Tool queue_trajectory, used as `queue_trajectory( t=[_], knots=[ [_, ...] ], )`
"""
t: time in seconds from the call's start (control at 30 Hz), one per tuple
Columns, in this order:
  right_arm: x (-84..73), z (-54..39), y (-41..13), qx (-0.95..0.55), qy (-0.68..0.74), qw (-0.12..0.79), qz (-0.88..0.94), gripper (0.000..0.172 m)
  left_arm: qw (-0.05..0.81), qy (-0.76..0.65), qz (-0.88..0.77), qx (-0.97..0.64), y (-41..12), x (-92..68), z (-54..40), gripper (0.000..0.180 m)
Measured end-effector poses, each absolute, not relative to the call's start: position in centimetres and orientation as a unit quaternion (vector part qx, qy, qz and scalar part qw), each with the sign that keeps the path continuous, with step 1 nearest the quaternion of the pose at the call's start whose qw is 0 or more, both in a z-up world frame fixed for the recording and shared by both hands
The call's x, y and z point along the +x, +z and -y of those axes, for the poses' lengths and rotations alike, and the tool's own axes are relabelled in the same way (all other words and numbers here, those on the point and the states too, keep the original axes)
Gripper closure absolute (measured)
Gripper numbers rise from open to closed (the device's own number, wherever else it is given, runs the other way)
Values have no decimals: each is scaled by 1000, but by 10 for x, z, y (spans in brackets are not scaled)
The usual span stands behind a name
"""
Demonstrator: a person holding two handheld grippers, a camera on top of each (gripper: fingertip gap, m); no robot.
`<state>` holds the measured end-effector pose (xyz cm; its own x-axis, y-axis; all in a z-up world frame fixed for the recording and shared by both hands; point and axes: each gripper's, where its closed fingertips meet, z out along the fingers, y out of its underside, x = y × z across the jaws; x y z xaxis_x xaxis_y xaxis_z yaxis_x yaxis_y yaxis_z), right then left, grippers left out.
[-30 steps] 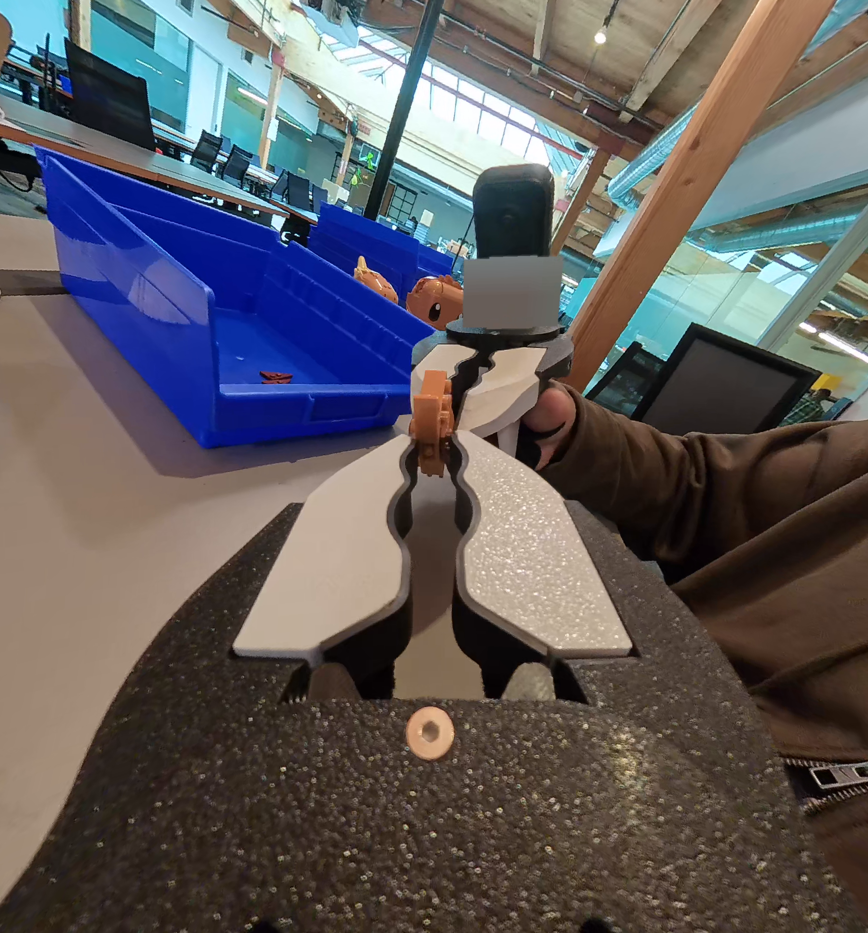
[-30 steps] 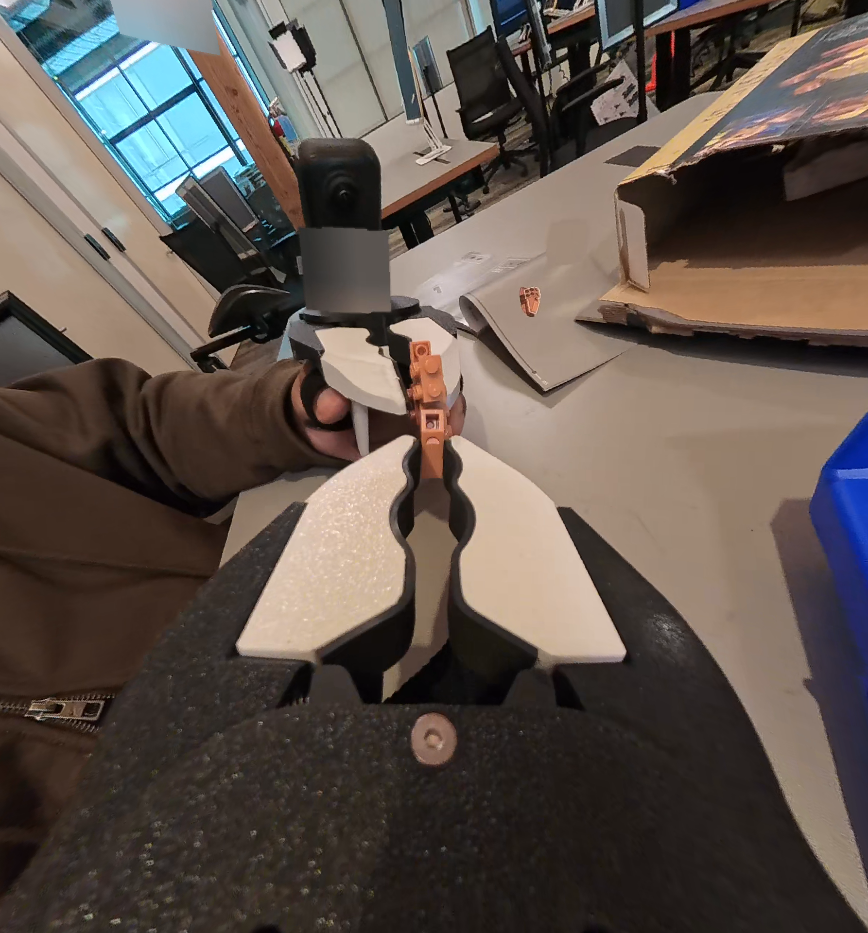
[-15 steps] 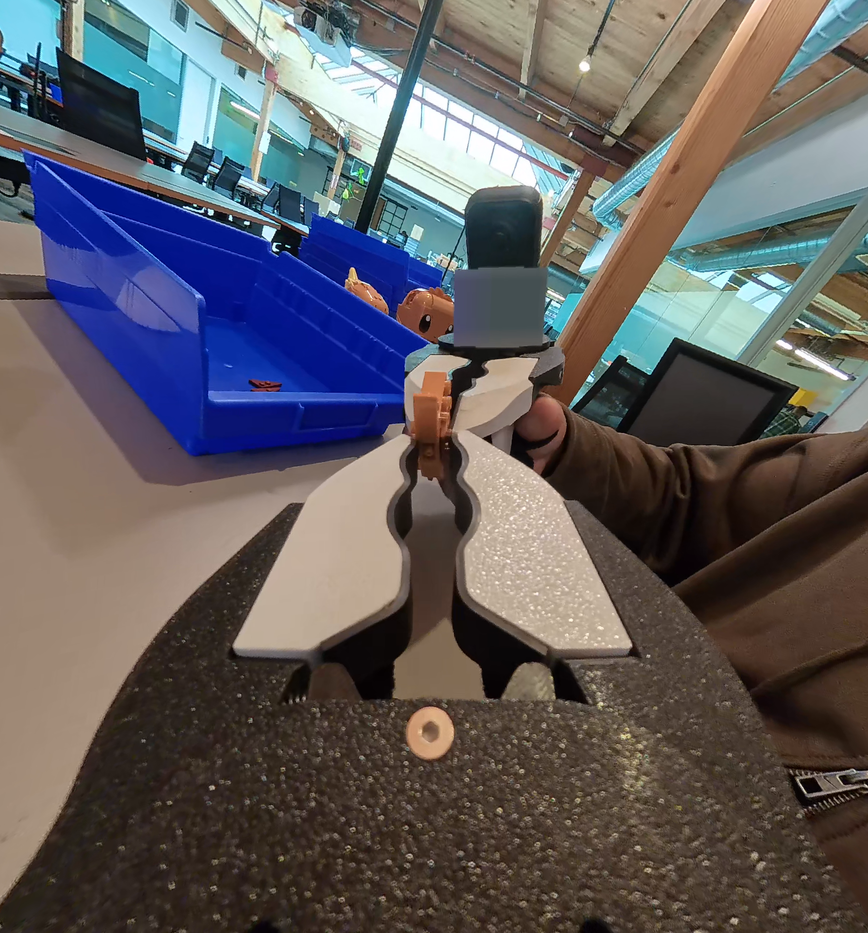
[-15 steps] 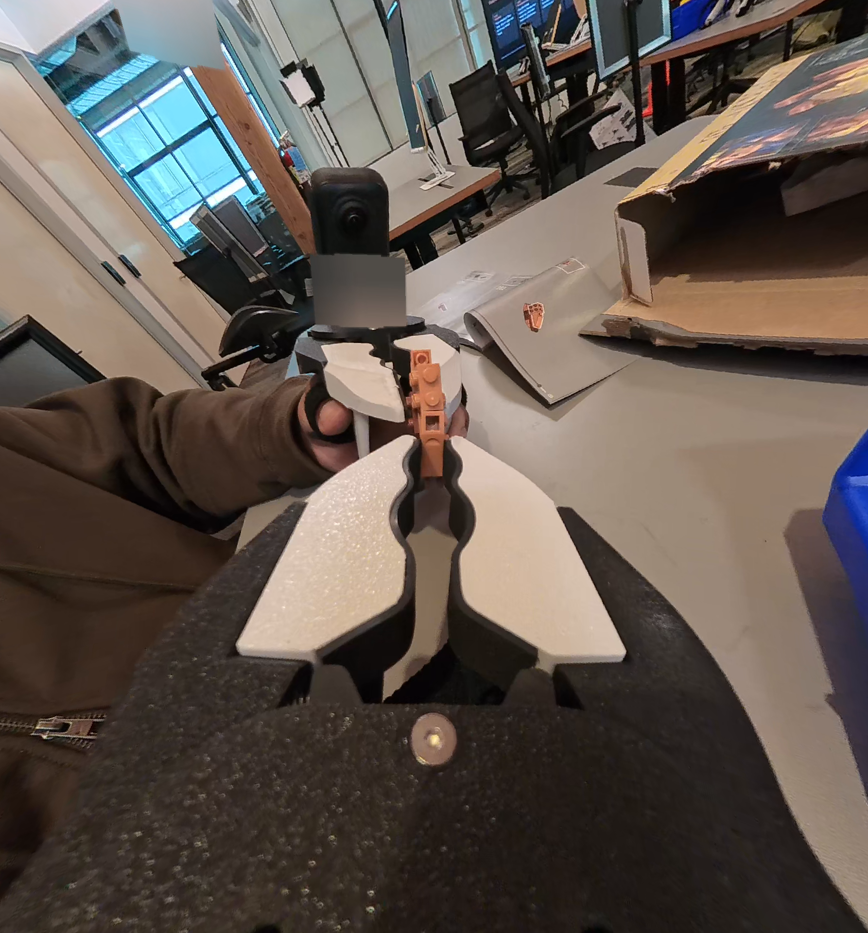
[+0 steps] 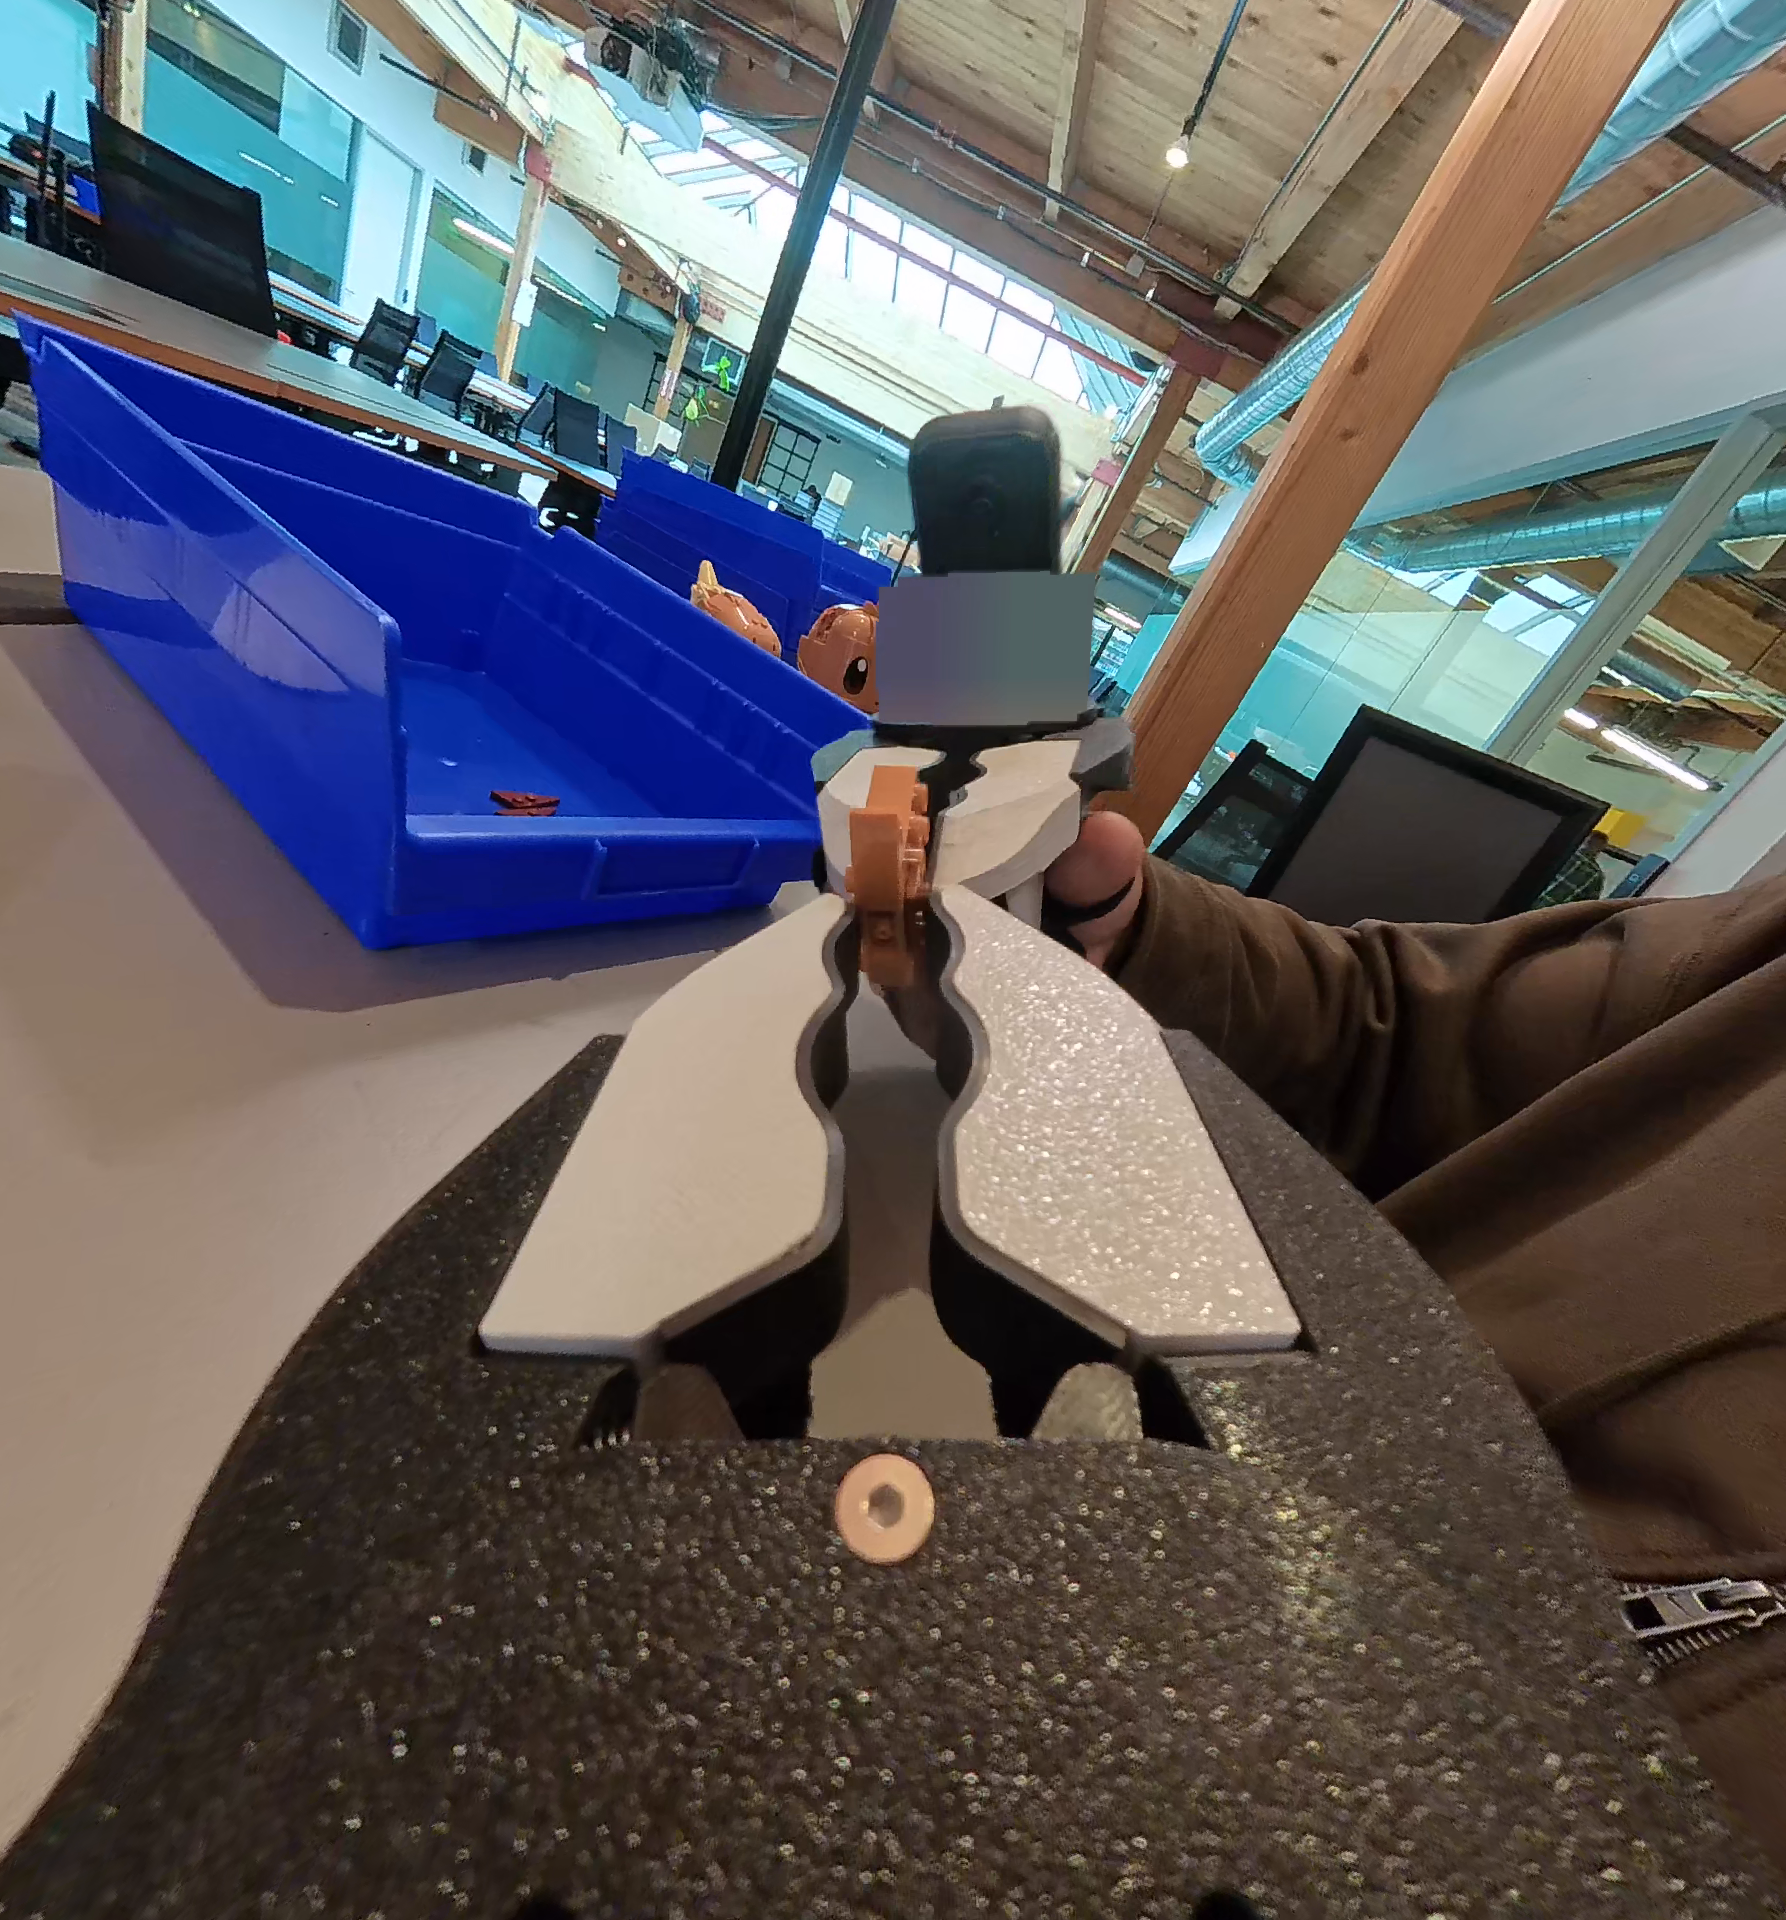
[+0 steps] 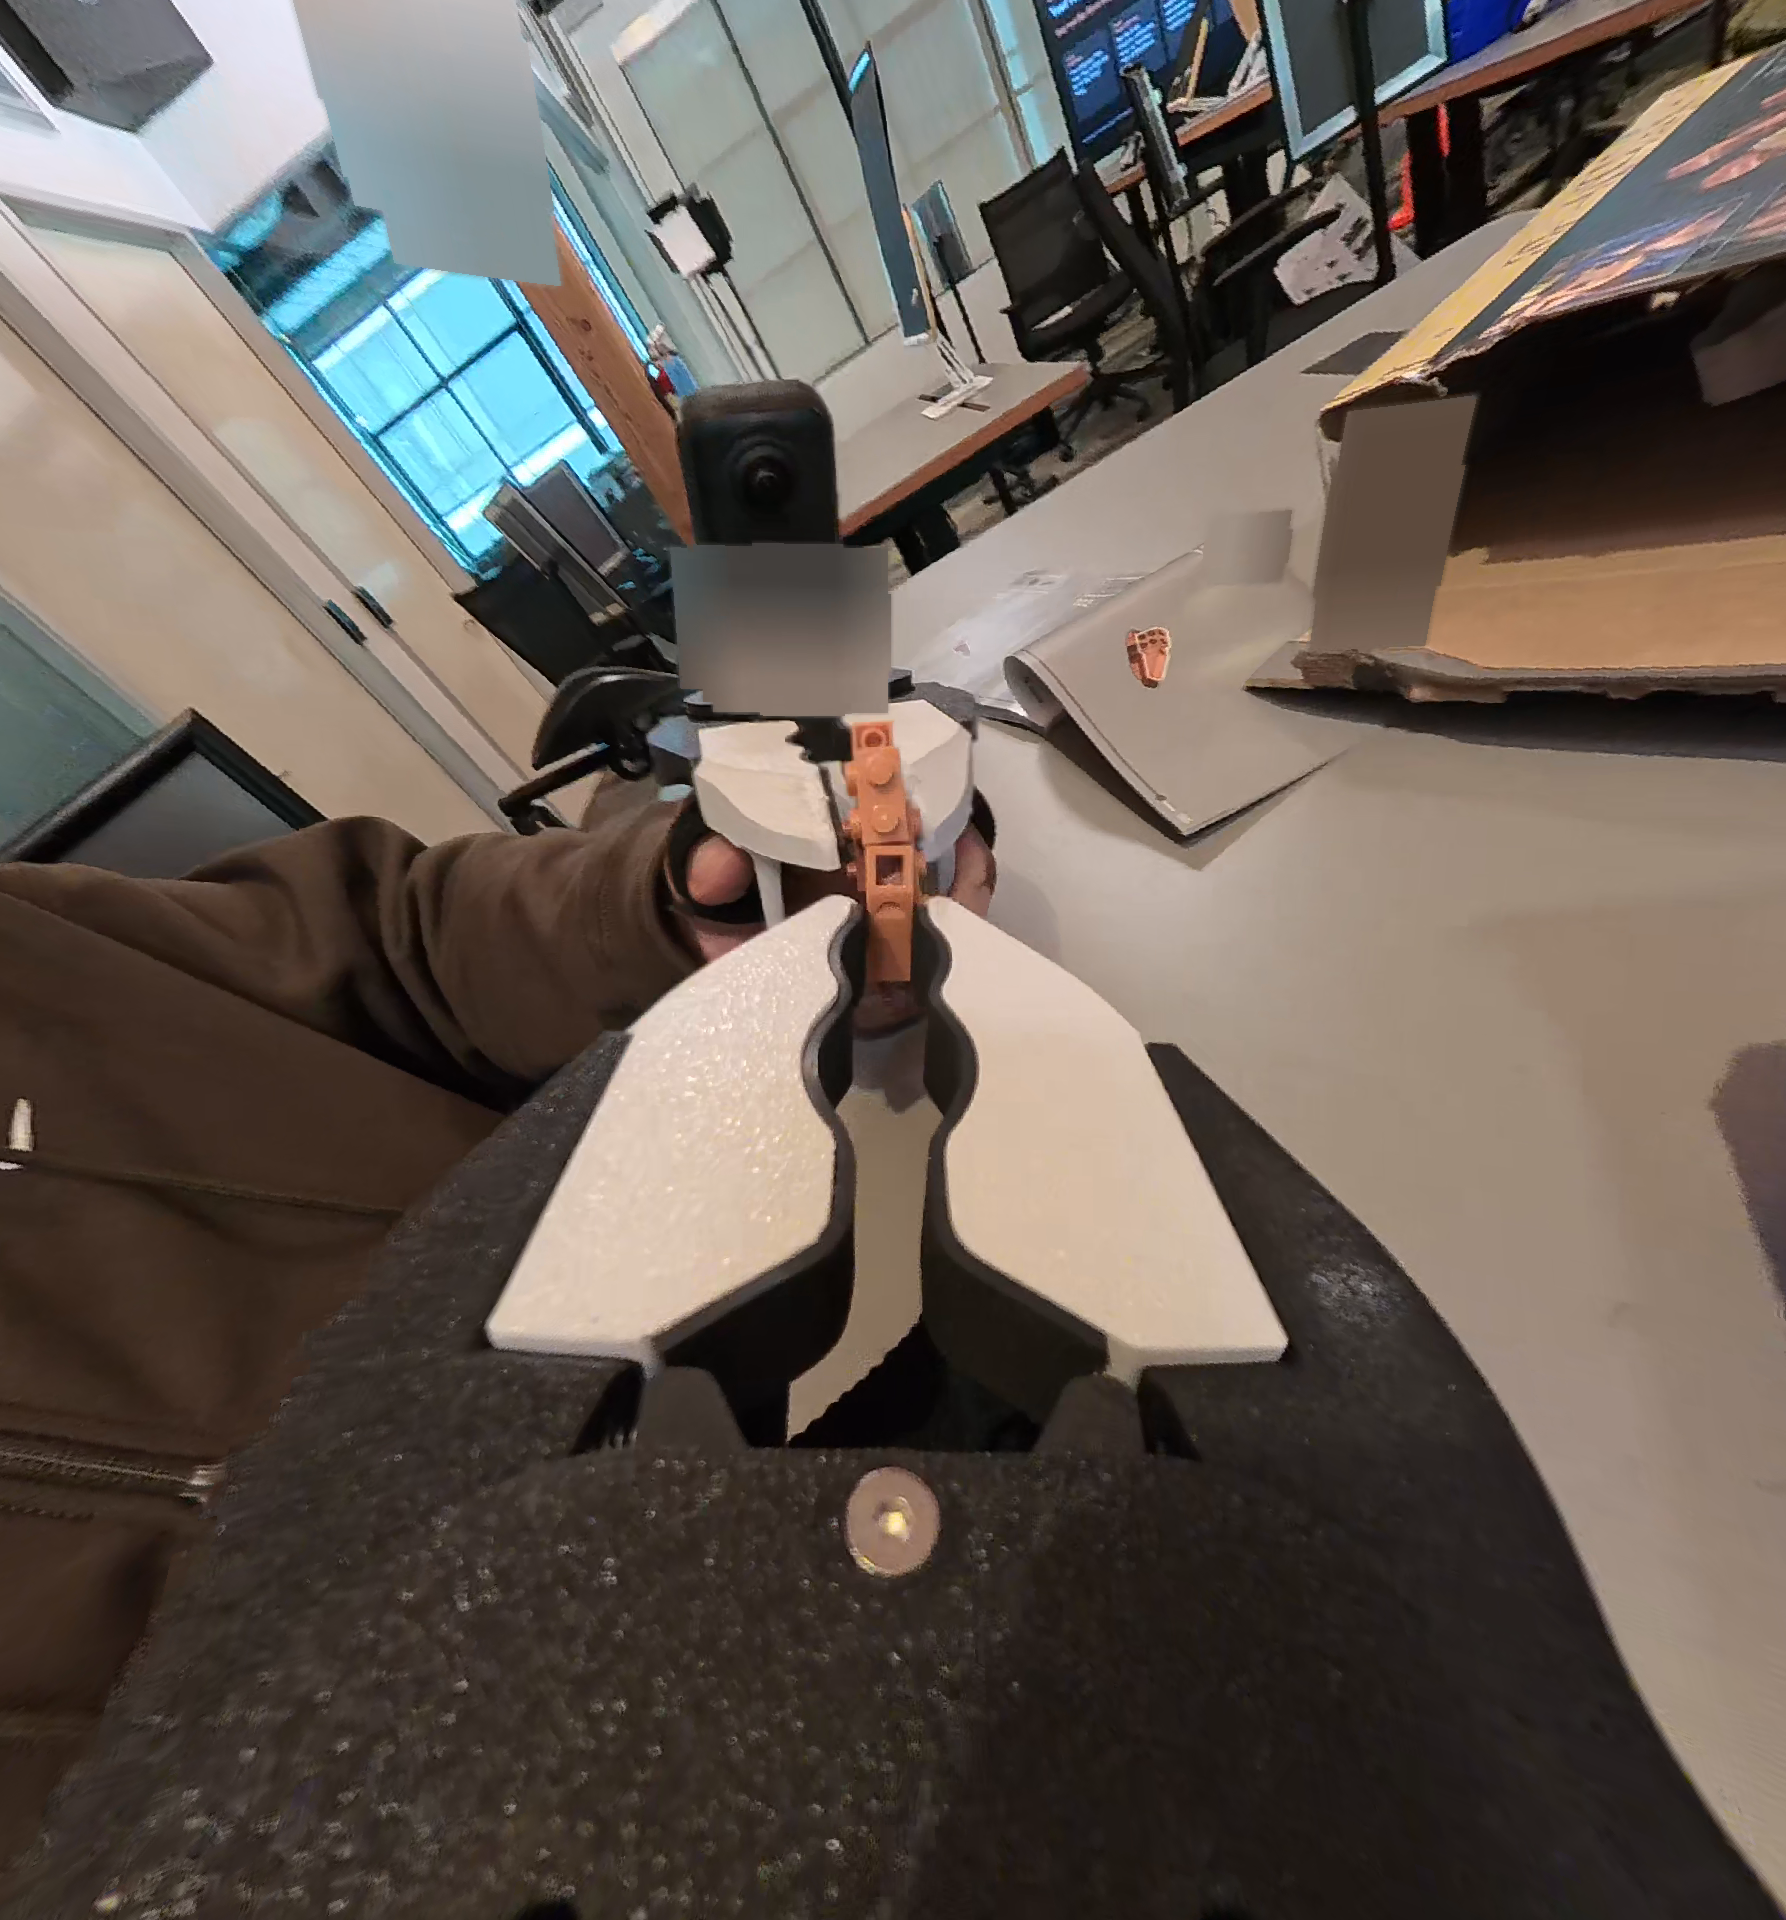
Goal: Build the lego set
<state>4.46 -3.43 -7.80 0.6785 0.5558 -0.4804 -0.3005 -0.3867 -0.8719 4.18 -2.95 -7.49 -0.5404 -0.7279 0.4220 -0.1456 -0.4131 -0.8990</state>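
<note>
Above grey table (image 6: 1388,1039), both hand-held grippers (image 5: 894,914) (image 6: 889,920) clamped on orange brick assembly (image 6: 884,831), blue bin (image 5: 556,831) near.

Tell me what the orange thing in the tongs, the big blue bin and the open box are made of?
The orange brick piece looks like hard, smooth plastic: crisp studs and a square hole. The blue bin seems to be glossy moulded plastic, since light reflects off its walls. The open box looks like matte brown cardboard, with a torn, ragged edge.
</note>
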Motion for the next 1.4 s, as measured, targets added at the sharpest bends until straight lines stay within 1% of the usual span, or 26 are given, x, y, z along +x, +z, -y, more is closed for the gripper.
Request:
queue_trajectory(
  t=[0.43,0.73,0.83,1.0,1.1,1.23,1.4],
  knots=[
    [39,56,-37,-610,566,549,77,164,197,-749,-482,-410,-60,36,30,169],
    [33,64,-30,-591,573,557,110,164,206,-751,-478,-406,-56,34,28,169],
    [35,63,-31,-605,547,567,117,164,210,-749,-480,-407,-56,34,27,169],
    [69,66,-8,-629,429,636,128,164,211,-749,-480,-405,-56,33,27,169],
    [88,67,-7,-644,365,661,123,164,204,-753,-480,-402,-57,33,29,169],
    [96,58,-31,-700,245,655,144,164,194,-758,-482,-395,-57,32,32,169],
    [77,57,-39,-711,220,643,180,164,197,-758,-482,-393,-57,32,32,169]
  ],
)
